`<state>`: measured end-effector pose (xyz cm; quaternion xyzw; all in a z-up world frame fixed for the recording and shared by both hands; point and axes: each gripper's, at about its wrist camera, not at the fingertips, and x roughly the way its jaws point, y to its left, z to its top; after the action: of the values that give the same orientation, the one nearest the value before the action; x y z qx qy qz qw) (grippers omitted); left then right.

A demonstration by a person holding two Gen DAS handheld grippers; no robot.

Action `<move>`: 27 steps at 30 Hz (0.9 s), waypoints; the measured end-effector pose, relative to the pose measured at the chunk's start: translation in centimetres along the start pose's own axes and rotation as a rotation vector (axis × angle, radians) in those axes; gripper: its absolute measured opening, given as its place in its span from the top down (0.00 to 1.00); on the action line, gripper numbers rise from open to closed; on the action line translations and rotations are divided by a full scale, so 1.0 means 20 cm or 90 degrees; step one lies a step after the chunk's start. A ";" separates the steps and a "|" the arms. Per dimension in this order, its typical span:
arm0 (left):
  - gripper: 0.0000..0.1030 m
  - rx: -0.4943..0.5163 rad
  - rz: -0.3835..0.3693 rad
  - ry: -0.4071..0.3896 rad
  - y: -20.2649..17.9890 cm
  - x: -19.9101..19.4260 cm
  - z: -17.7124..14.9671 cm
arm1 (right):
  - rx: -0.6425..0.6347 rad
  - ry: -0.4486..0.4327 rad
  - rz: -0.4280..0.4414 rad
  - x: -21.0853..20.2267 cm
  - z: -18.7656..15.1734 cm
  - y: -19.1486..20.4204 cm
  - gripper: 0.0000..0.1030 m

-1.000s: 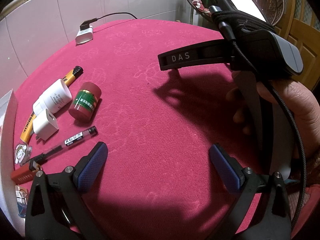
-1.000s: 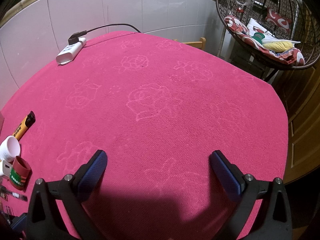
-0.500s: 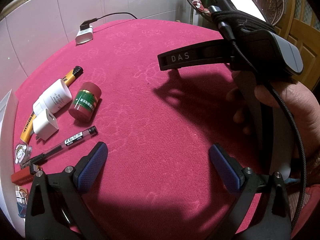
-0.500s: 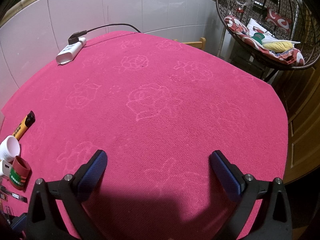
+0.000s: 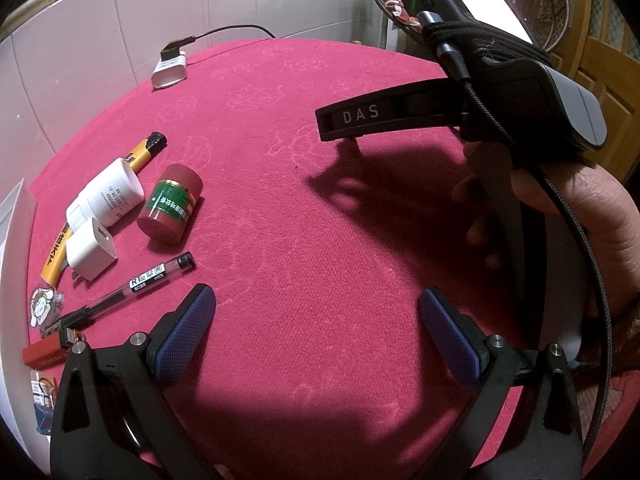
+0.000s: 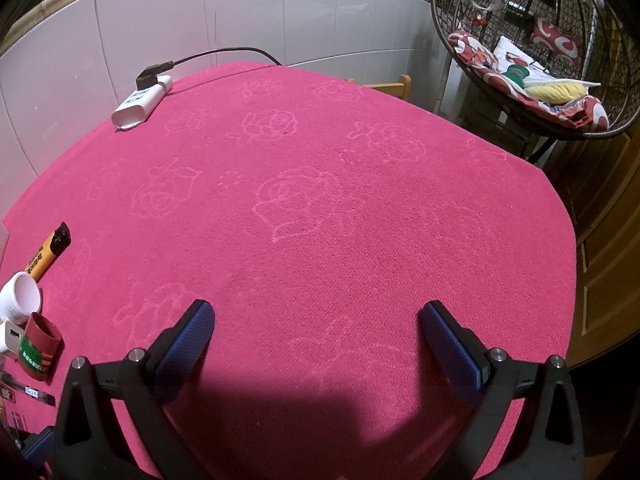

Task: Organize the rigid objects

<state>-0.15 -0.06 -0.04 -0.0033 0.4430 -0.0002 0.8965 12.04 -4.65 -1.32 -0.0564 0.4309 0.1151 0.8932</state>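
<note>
Small items lie together at the left of the pink cloth: a yellow lighter [image 5: 148, 150], a white bottle [image 5: 106, 192] on its side, a red bottle with a green label [image 5: 172, 204], a white charger plug [image 5: 90, 254], a clear pen [image 5: 132, 286], a cartoon sticker [image 5: 44, 306] and a red flat piece [image 5: 42, 354]. My left gripper [image 5: 316, 332] is open over bare cloth, just right of the pen. My right gripper [image 6: 316, 332] is also open, with nothing between its fingers. The red bottle [image 6: 40, 346] and white bottle [image 6: 20, 302] sit at its far left.
A white power strip [image 6: 140, 104] with a black cable lies at the table's far edge by the tiled wall. A white box edge [image 5: 12, 216] stands at the left. A hand [image 5: 580, 216] holds the right gripper's body [image 5: 400, 116]. A wicker hanging chair [image 6: 540, 60] is beyond the table.
</note>
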 end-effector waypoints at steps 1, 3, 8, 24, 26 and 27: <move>0.00 0.000 0.000 0.000 0.00 0.00 0.00 | 0.000 0.000 0.000 0.00 0.00 0.00 0.00; 0.00 0.000 0.000 0.000 0.00 0.00 0.00 | 0.000 0.000 0.001 0.00 0.00 0.00 0.00; 0.00 -0.002 0.000 -0.001 0.01 0.00 0.00 | 0.001 0.000 0.001 0.00 0.00 0.00 0.00; 0.00 -0.024 0.030 0.003 -0.02 -0.04 0.00 | 0.002 0.000 0.002 0.00 0.00 -0.01 0.00; 0.01 -0.032 0.038 -0.031 -0.01 -0.14 0.00 | 0.002 0.000 0.004 0.00 0.00 0.00 0.00; 0.01 -0.040 0.053 -0.070 0.02 -0.25 0.00 | 0.000 -0.001 0.011 0.00 0.00 0.00 0.00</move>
<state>-3.23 0.31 3.98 -0.0129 0.3926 0.0507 0.9182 12.00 -4.69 -1.28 -0.0526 0.4304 0.1228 0.8927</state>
